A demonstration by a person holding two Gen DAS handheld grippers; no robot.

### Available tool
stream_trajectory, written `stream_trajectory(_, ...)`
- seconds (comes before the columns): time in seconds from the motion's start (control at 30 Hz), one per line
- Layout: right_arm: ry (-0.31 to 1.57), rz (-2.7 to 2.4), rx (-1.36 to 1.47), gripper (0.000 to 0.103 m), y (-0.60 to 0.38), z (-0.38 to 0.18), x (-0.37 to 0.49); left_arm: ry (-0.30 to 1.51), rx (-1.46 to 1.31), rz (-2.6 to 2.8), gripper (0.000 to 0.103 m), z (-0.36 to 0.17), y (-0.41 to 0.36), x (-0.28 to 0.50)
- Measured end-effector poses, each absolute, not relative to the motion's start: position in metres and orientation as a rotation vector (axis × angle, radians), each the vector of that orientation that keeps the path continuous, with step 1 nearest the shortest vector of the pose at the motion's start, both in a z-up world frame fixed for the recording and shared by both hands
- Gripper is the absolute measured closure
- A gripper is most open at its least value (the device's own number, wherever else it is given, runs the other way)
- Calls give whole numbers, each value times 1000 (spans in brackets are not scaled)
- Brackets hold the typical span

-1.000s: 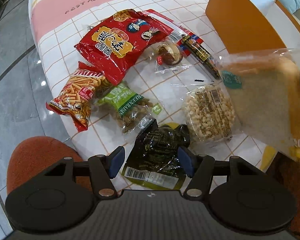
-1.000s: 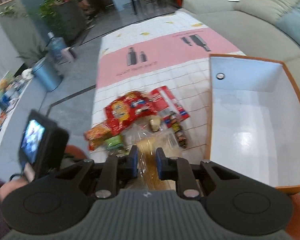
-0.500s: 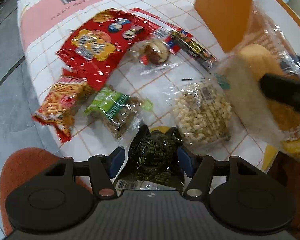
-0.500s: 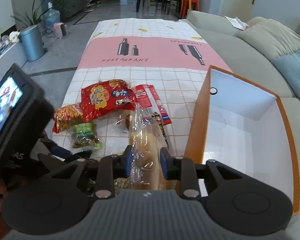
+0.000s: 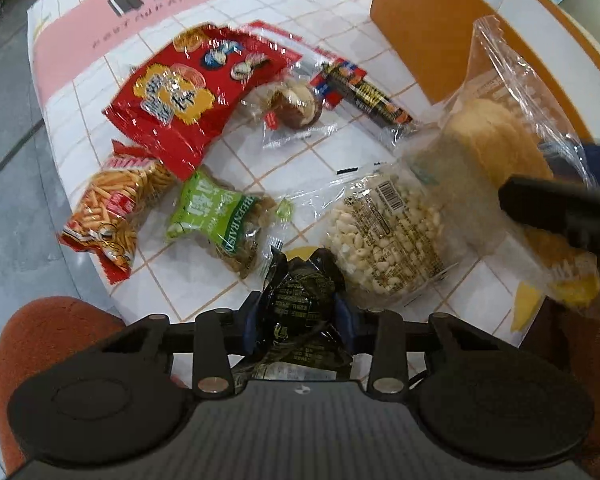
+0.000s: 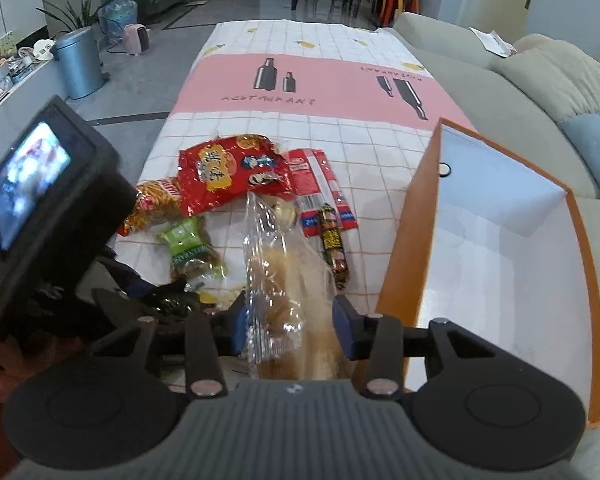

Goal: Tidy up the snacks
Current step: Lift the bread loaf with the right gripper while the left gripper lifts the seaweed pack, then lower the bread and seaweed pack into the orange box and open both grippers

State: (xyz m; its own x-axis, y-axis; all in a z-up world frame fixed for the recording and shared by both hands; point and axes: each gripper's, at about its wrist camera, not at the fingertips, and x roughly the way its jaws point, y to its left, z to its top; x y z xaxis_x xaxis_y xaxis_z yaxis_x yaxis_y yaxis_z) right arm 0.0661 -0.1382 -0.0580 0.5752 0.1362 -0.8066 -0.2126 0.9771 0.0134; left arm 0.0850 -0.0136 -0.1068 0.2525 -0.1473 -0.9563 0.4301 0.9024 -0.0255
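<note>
Left gripper (image 5: 298, 318) tight around dark packet (image 5: 300, 300), right gripper (image 6: 290, 322) around bread bag (image 6: 284, 276)

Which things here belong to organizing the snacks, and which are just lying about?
Part of the job:
- bread bag in right claw
- dark snack packet in left claw
- red chip bag
- green raisin pack
- puffed-snack bag
- orange box

Lying about:
- trash can
- sofa
- water jug
</note>
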Motion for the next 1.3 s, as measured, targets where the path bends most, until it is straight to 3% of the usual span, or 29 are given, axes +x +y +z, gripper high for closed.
stream_trajectory(0.43,847,166,-12,87,-148,-30,47,1169,171,-366,60,-52,2,63)
stream_trajectory(0.77,685,194,93,88,-173,23,39,1048,91,-383,60,13,-6,63)
stream_trajectory(1.07,517,73,82,89,-217,73,34,909,110,-491,60,65,-60,78)
stream_trajectory(1.3,615,-78,32,89,-263,54,54,925,126,-623,60,57,-118,99)
